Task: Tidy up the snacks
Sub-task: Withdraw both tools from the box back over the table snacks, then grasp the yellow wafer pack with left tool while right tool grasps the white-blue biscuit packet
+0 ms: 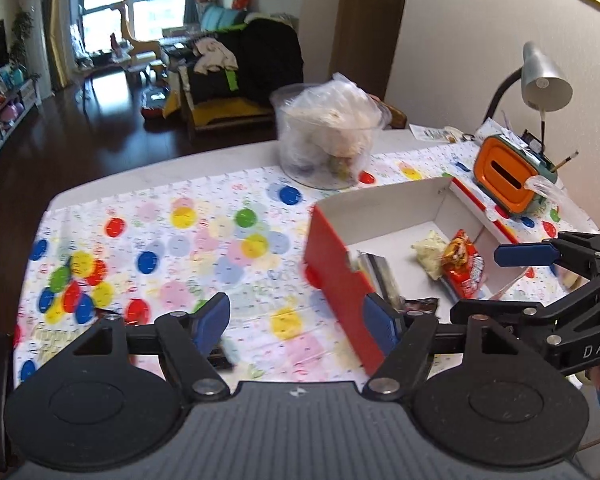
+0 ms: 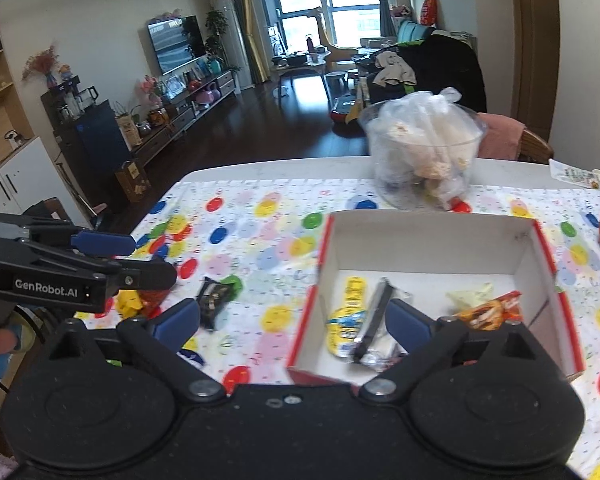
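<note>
Lying in red box (image 2: 540, 256), bright crinkled snack packets (image 2: 488, 312)

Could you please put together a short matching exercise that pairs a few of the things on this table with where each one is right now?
Things:
1. orange-red snack packet
2. black snack packet
3. clear tub with a plastic bag
4. desk lamp

Places:
A. lying on the dotted tablecloth, outside the box
B. at the table's far right corner, behind the orange holder
C. inside the red-and-white box
D. standing on the table beyond the box

Pairs: 1-C, 2-A, 3-D, 4-B
</note>
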`<state>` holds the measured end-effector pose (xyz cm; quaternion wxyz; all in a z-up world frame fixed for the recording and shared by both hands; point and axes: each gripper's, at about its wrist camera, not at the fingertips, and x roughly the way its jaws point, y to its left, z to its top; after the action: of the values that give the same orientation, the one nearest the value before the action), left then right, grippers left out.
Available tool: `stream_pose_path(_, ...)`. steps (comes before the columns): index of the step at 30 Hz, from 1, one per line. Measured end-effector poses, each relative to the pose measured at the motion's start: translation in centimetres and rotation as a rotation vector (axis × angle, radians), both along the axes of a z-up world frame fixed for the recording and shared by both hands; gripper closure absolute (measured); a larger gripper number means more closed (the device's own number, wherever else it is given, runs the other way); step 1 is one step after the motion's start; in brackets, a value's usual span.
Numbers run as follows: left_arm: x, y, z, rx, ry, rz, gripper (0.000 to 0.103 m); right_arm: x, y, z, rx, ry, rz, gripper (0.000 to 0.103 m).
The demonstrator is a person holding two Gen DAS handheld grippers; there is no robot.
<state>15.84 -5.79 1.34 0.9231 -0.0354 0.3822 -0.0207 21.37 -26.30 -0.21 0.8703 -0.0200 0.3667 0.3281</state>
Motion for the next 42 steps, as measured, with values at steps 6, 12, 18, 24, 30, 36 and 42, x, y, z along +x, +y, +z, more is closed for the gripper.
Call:
stream_pose_path(6, -2.9, 3.2, -0.2, 0.011, -0.032, 0.018, 0.022, -1.7, 2.9, -0.6, 0.012, 0.010, 0.029, 0.000)
stream_pose_path(12, -4.7, 7.3, -1.2, 0.000, -0.020, 0.072, 0.022, -3.0, 6.1, -2.1, 0.000, 0.047, 0.079, 0.000)
stream_pose_path(18, -6.1, 11.8, -3.2, 0.013, 0.020, 0.103, 0.022, -3.7, 9.7, -4.5, -0.045, 0.129, 0.078, 0.000)
stream_pose_path(24, -6.4, 15.3, -6.3, 0.031, 0.089, 0.076, 0.022, -4.2, 13.2, -6.6, -0.121, 0.170, 0.080, 0.000)
stream_pose_path(30, -5.8, 17.4, -9.2, 0.042, 0.125, 0.022, 0.022, -4.3, 16.6, -8.7, -0.190, 0.209, 0.089, 0.000)
stream_pose_path(36, -4.0, 18.8, -11.6, 0.097, 0.164, -0.045, 0.022, -4.0, 18.9, -11.4, -0.274, 0.249, 0.075, 0.004)
stream_pose_path(42, -2.3, 19.4, -13.7, 0.138, 0.201, -0.092, 0.022, -3.0, 20.1, -13.7, -0.330, 0.313, 0.031, 0.007)
